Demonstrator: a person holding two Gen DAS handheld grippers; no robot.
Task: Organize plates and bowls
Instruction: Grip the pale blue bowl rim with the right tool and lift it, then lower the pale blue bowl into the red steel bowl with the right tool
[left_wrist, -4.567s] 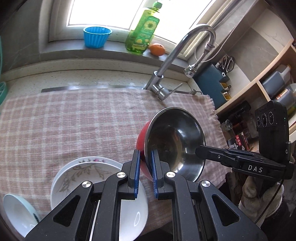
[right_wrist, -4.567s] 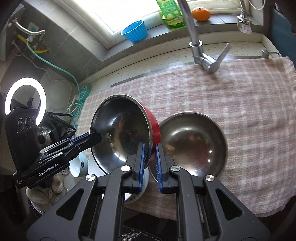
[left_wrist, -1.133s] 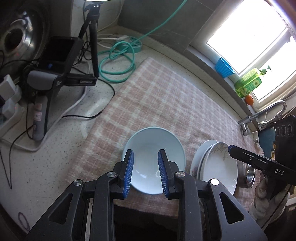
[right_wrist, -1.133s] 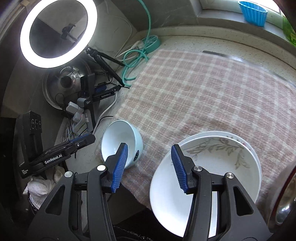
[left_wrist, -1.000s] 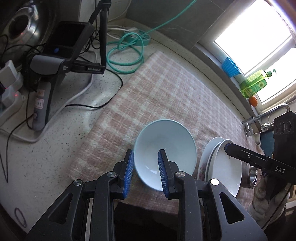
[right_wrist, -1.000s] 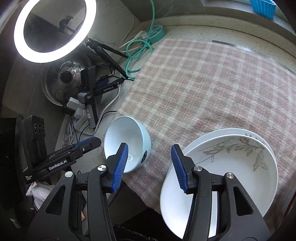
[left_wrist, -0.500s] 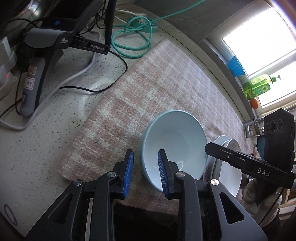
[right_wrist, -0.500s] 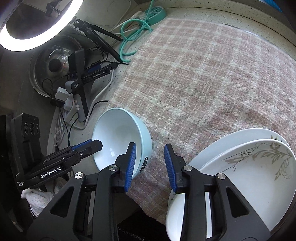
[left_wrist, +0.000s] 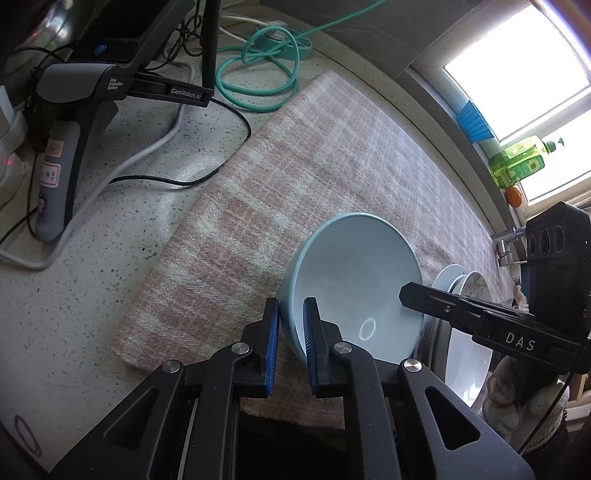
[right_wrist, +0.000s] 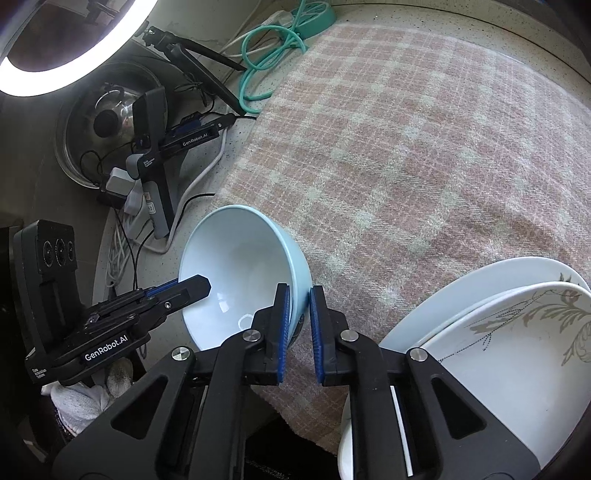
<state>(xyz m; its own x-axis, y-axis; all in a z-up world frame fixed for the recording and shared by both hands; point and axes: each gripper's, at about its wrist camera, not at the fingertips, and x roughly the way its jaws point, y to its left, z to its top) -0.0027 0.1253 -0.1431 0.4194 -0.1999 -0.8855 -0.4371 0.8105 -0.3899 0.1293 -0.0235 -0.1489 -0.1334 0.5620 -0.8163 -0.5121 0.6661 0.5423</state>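
Together, left gripper and right gripper pinch the blue bowl's rim beside stacked plates.

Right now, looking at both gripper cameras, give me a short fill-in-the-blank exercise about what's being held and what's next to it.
1. Both grippers grip the rim of the light blue ____.
2. The left gripper and right gripper hold it on ____ sides.
3. The checked cloth lies under the stacked white ____.
4. The coiled cable is ____ in colour.

Missing words: bowl; opposite; plates; green
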